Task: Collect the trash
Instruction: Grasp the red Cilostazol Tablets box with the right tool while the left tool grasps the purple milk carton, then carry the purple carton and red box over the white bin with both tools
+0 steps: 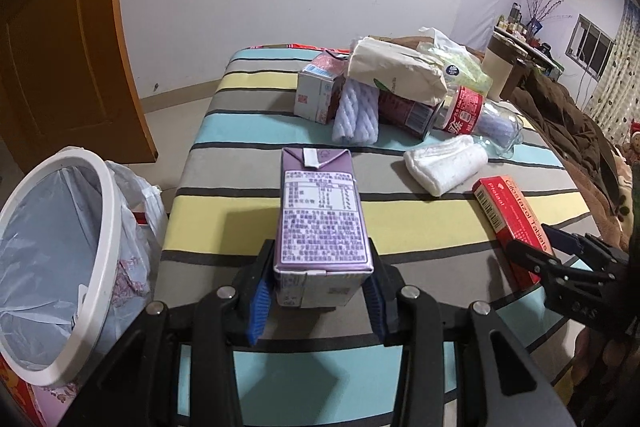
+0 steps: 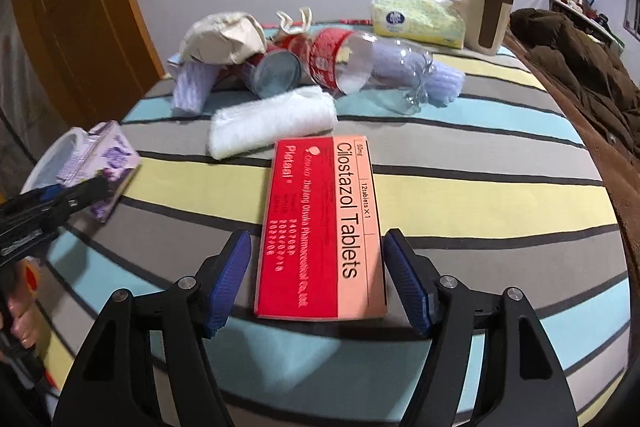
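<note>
My left gripper [image 1: 320, 291] is shut on a purple drink carton [image 1: 322, 211], held above the striped bed; the carton also shows in the right wrist view [image 2: 102, 163]. My right gripper [image 2: 318, 283] is open, its blue pads on either side of a red tablet box [image 2: 320, 227] that lies flat on the bed. The box also shows in the left wrist view [image 1: 512, 215], with the right gripper [image 1: 548, 247] at its near end. A white bin [image 1: 60, 251] with a plastic liner stands at the left of the bed.
A heap lies at the far side of the bed: a small carton [image 1: 316, 91], a paper bag [image 1: 396, 71], a can [image 2: 278, 73], a clear bottle with red label [image 2: 360, 63], rolled cloths [image 2: 272, 121], a tissue pack [image 2: 416, 17]. A brown blanket [image 2: 576, 67] lies right.
</note>
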`<state>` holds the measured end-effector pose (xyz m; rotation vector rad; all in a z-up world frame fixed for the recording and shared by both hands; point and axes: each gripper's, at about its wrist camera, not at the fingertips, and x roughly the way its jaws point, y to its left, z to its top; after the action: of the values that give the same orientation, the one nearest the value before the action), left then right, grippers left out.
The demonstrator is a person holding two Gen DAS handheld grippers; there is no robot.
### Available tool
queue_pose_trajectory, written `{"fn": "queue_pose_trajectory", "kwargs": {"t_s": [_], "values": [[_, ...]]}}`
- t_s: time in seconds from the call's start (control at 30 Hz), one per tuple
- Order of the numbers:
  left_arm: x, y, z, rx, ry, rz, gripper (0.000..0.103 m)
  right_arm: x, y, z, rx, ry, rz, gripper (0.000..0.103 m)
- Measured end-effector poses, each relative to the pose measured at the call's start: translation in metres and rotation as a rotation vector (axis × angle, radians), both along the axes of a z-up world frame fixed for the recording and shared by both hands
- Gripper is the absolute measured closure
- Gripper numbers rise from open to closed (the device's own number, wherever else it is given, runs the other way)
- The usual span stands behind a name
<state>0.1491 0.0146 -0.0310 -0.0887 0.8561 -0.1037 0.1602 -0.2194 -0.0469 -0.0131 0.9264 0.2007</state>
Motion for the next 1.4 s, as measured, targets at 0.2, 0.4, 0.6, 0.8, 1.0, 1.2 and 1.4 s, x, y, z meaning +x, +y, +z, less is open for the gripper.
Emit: {"fn": "queue_pose_trajectory", "kwargs": {"t_s": [0.2, 0.4, 0.6, 0.8, 1.0, 1.2, 1.4], "values": [[-0.005, 0.0, -0.001, 0.003, -0.005, -0.013, 0.061, 0.001, -0.004, 0.001, 0.006, -0.002, -0.011, 0.04], [-0.017, 0.001, 0.008, 0.003, -0.033, -0.021, 0.061, -0.012, -0.005, 0.013, 0.022, -0.044, -0.007, 0.04], [-0.03, 0.008, 0.02, -0.005, -0.063, -0.006, 0.061, -0.026, 0.006, 0.034, 0.042, -0.089, 0.039, 0.04], [-0.042, 0.028, 0.025, 0.006, -0.075, 0.053, 0.061, -0.029, 0.03, 0.046, 0.063, -0.114, 0.124, 0.04], [-0.059, 0.061, 0.027, 0.011, -0.085, 0.136, 0.061, -0.028, 0.064, 0.048, 0.077, -0.108, 0.226, 0.04], [-0.073, 0.103, 0.029, 0.014, -0.097, 0.234, 0.061, -0.024, 0.106, 0.053, 0.078, -0.114, 0.336, 0.04], [-0.084, 0.142, 0.03, 0.018, -0.103, 0.326, 0.061, -0.019, 0.149, 0.053, 0.083, -0.109, 0.438, 0.04]]}}
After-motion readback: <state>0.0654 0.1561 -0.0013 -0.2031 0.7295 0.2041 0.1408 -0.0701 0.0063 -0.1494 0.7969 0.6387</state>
